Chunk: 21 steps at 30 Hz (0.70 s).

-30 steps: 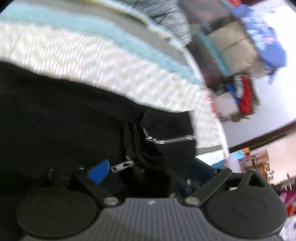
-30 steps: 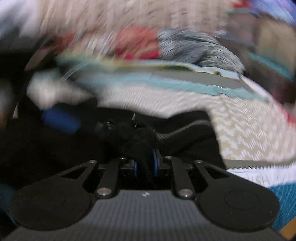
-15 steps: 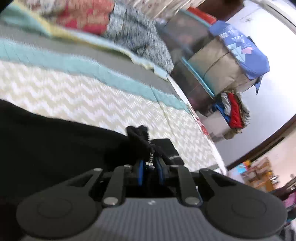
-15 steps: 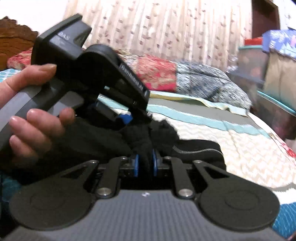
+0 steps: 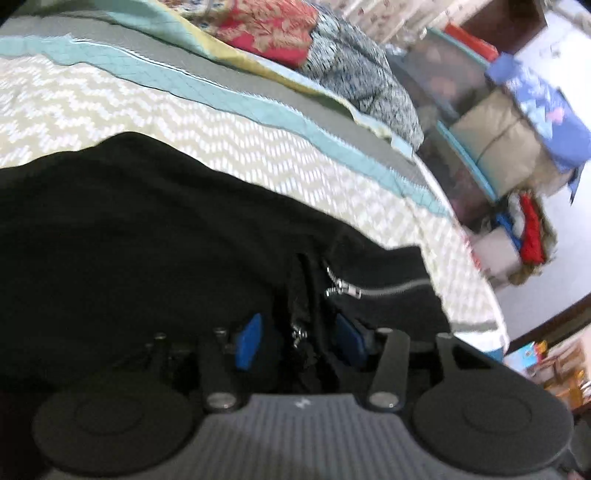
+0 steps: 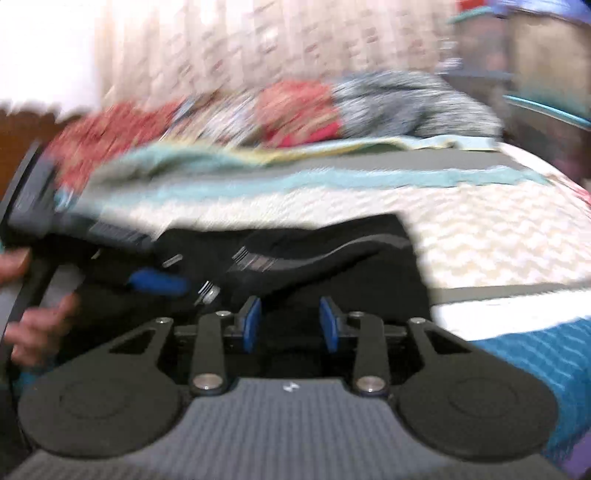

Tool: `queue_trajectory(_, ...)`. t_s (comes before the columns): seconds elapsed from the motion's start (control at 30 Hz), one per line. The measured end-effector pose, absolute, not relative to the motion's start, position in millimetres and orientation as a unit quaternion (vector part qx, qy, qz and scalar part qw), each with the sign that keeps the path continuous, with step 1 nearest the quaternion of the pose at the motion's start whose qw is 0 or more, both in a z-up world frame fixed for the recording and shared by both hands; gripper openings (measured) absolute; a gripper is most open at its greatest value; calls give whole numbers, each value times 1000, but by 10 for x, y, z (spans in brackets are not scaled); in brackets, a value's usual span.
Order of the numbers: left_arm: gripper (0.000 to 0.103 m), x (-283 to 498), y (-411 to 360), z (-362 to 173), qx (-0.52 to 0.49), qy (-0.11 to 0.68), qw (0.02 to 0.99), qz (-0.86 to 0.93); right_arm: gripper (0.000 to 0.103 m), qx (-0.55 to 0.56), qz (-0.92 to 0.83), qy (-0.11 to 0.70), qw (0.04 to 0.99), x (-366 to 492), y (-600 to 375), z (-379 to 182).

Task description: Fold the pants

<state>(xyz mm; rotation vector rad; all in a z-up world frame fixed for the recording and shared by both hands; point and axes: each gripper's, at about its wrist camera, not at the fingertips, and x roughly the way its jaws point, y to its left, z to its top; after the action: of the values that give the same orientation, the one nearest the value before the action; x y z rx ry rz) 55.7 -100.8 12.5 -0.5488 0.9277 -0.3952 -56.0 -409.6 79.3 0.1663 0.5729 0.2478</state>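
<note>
The black pants (image 5: 147, 236) lay spread on the bed (image 5: 110, 107), reaching toward its right edge. The left gripper (image 5: 301, 339) had its fingers opening, with a bunched fold and zipper (image 5: 376, 290) loose between them. The right gripper (image 6: 290, 325) was opening too, narrow, holding nothing, over the pants.

Chevron bedspread (image 5: 229, 122), red pillow (image 5: 266, 26), stacked boxes (image 5: 495, 147).

chevron bedspread (image 5: 258, 147), floral curtain (image 6: 221, 48), stacked storage boxes (image 5: 491, 147).
</note>
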Motion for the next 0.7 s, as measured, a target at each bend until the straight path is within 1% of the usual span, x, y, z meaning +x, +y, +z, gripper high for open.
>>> queue_trajectory(0.13, 46, 462, -823, 192, -281, 434, 837, -180, 38, 128, 51, 298, 944, -296, -4315, 658)
queue_trajectory(0.17, 46, 419, -785, 217, -277, 433, 839, -178, 38, 134, 45, 312, 940, -268, -4319, 581)
queue_trajectory(0.23, 46, 350, -719, 261, -268, 430, 844, -175, 38, 115, 37, 365, 923, -135, -4249, 359)
queue_trajectory(0.3, 46, 231, -591, 306, -258, 427, 850, -169, 38, 65, 35, 352, 933, -225, -4107, 289)
queue_trajectory(0.37, 46, 128, -469, 351, -254, 424, 854, -163, 38, 39, 26, 356, 933, -214, -3994, 362)
queue_trajectory(0.57, 46, -362, -25, 453, -248, 412, 865, -147, 39, 73, 40, 307, 948, -550, -3948, 660)
queue_trajectory(0.7, 46, -683, 186, 380, -251, 420, 862, -130, 39, 85, 105, 316, 939, -568, -3615, 684)
